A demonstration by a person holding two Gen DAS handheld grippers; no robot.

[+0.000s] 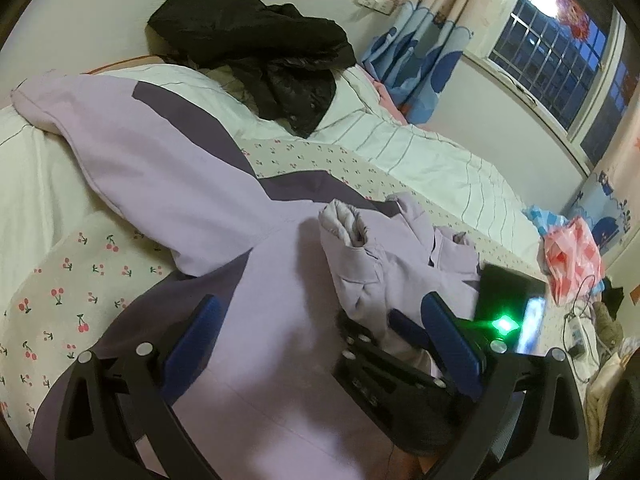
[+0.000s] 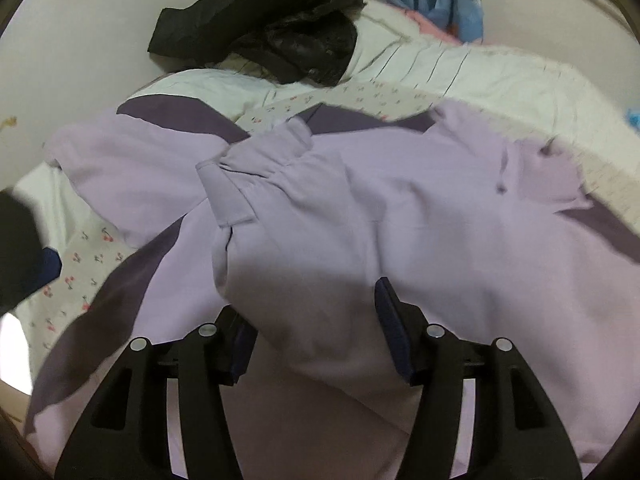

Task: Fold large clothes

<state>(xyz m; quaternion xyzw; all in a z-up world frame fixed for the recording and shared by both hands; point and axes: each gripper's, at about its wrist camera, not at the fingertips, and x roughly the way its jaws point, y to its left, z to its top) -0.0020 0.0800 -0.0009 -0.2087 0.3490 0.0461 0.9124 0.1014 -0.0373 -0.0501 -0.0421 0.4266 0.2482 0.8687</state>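
A lilac jacket (image 2: 420, 200) with dark purple panels, soft and matte, sprawls across the cherry-print bedsheet (image 1: 80, 272), one sleeve (image 2: 280, 208) folded over its body with the cuff rumpled. The right gripper (image 2: 316, 316) stands with its jaws partly apart, the sleeve's cloth lying between them; whether the pads press it I cannot tell. The left gripper (image 1: 320, 332) hangs wide apart over the jacket's hem, holding nothing. Beyond the jacket's collar lies a glossy black coat (image 1: 256, 52) on a striped white quilt (image 1: 420, 148), against the wall.
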